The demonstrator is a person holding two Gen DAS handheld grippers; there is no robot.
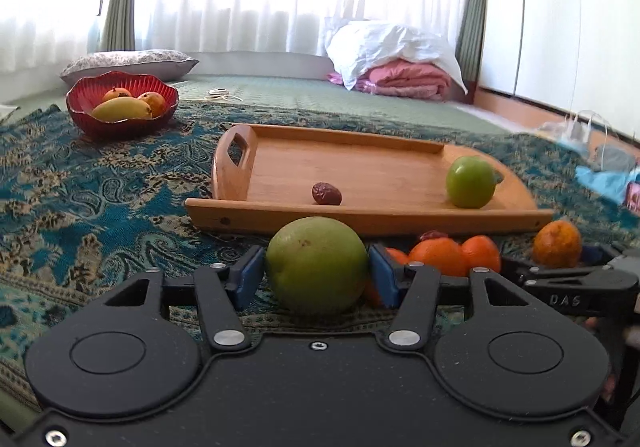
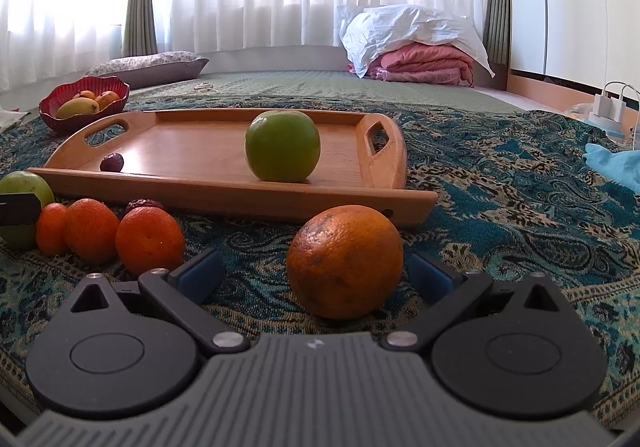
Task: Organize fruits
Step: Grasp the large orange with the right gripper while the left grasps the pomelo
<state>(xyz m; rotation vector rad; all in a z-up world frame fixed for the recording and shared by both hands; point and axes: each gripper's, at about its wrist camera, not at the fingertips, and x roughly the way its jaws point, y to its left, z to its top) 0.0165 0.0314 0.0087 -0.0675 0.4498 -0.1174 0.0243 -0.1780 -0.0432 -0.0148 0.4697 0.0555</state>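
Slippage is our main worry with the left gripper [image 1: 316,277]: its jaws sit against both sides of the big green fruit [image 1: 316,265], which rests on the patterned blanket [image 1: 100,207] near the front edge of the wooden tray [image 1: 360,163]. Its skin looks smooth and round, so we judge that a shallow or off-centre squeeze could let it roll out during the lift. The tray's front wall stands directly between fruit and tray floor; too low a carry would knock it.

Our right gripper [image 2: 316,273] has its jaws wide, apart from the large blotchy orange [image 2: 345,261] lying between them on the blanket. Closing unevenly could nudge it away to the right.

Just right of the green fruit sits a cluster of small oranges [image 1: 452,255] with a date [image 1: 434,235] behind, close enough for the left gripper's right finger to bump. A green apple [image 2: 282,146] and another date [image 1: 327,194] already occupy the tray. Far left, a red bowl [image 1: 122,103] holds mangoes.
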